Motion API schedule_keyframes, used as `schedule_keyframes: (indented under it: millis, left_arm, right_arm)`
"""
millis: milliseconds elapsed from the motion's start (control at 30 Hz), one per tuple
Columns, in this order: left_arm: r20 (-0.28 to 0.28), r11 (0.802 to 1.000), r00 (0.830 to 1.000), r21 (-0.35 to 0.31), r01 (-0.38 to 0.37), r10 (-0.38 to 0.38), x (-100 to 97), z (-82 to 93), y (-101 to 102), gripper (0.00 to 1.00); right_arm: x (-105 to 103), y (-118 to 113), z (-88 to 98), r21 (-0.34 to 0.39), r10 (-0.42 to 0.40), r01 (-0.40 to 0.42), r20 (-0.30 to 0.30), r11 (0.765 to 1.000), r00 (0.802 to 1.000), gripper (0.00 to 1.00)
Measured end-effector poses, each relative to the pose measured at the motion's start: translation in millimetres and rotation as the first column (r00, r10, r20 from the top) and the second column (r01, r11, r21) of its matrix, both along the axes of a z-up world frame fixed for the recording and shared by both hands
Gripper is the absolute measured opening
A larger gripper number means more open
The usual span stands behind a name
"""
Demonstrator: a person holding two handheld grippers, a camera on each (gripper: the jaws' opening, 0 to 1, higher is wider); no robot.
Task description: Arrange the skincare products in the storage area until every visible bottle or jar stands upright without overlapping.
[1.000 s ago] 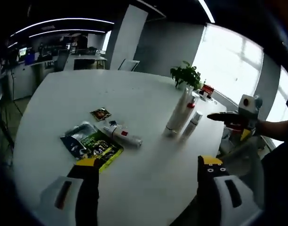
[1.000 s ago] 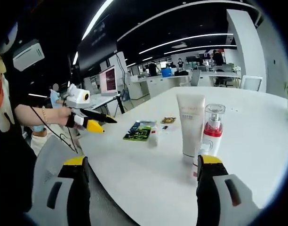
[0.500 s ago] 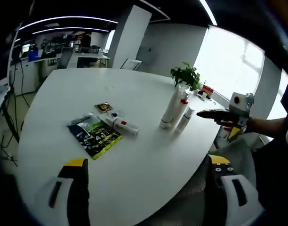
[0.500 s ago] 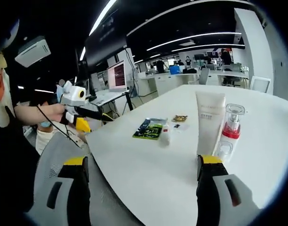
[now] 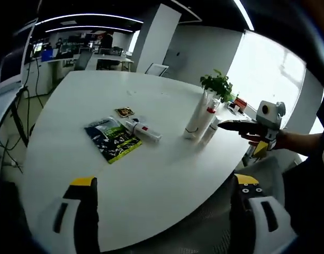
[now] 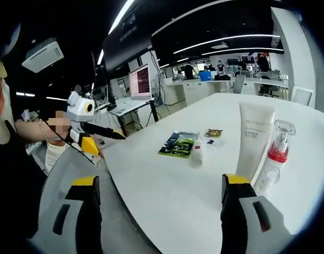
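Note:
On the white table [image 5: 151, 180] a white tube [image 5: 196, 117] stands upright beside a clear pump bottle [image 5: 209, 127] with a red collar. To their left a small white bottle [image 5: 144, 131] lies on its side next to a green and black sachet [image 5: 113, 142] and a small brown sachet [image 5: 124, 111]. My left gripper [image 5: 164, 181] is open, off the table's near edge. My right gripper [image 6: 162, 181] is open too, short of the tube [image 6: 254, 136] and pump bottle [image 6: 277, 154]. The lying bottle [image 6: 197, 152] and green sachet [image 6: 178, 145] are farther back.
A potted plant [image 5: 219, 84] stands behind the tube. A hand holds the right gripper [image 5: 232, 126] at the table's right edge. A person holds the left gripper [image 6: 106, 132] at the left. A grey mesh chair [image 6: 72, 169] is below. Desks and monitors [image 6: 142, 82] fill the room behind.
Both cameras have drawn back from the table, so the products look smaller and farther away. Nothing on the table has moved, and both grippers have stayed open.

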State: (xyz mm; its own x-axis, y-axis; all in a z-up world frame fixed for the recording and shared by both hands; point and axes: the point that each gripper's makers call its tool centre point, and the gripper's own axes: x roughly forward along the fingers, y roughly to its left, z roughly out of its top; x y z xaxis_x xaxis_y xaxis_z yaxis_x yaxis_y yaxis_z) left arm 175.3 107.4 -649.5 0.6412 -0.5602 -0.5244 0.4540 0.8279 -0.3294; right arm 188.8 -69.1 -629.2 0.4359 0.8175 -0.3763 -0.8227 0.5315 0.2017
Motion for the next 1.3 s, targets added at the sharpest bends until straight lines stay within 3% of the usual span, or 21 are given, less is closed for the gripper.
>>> schedule_keyframes:
  millis: [300, 667, 867, 1000, 1100, 1167, 1300]
  left_arm:
    - [-0.008, 1.0, 1.0, 0.019, -0.01, 0.01, -5.2, -4.1, 5.7, 0.97]
    - [-0.062, 0.998, 0.996, 0.003, -0.057, 0.057, -9.4, -15.3, 14.2, 0.96]
    - [-0.039, 0.996, 0.996, -0.041, -0.08, 0.079, -6.9, -14.0, 16.1, 0.96]
    - [-0.054, 0.996, 0.995, -0.028, -0.087, 0.085, -8.4, -19.0, 15.0, 0.95]
    - [-0.051, 0.993, 0.994, -0.061, -0.096, 0.093, -8.5, -14.7, 13.1, 0.94]
    - [-0.017, 0.99, 0.994, -0.094, -0.107, 0.106, -4.6, -6.8, 13.1, 0.95]
    - [-0.017, 0.991, 0.994, -0.075, -0.106, 0.105, -2.6, -6.6, 15.9, 0.95]
  right_arm:
    - [8.3, 27.8, -7.8, -0.013, 0.048, -0.048, -0.009, 0.999, 0.999, 0.91]
    - [18.9, 49.8, -23.8, -0.023, 0.101, -0.102, -0.043, 0.995, 0.994, 0.91]
    - [27.1, 66.2, -23.5, -0.009, 0.121, -0.122, -0.064, 0.992, 0.991, 0.91]
    - [34.0, 76.7, -25.4, -0.014, 0.124, -0.125, -0.063, 0.992, 0.99, 0.89]
    - [39.9, 82.7, -30.7, -0.036, 0.118, -0.12, -0.067, 0.992, 0.991, 0.86]
    - [41.2, 85.2, -35.5, -0.037, 0.118, -0.121, -0.071, 0.992, 0.99, 0.85]
    - [41.9, 88.3, -46.0, -0.077, 0.129, -0.134, -0.073, 0.988, 0.989, 0.86]
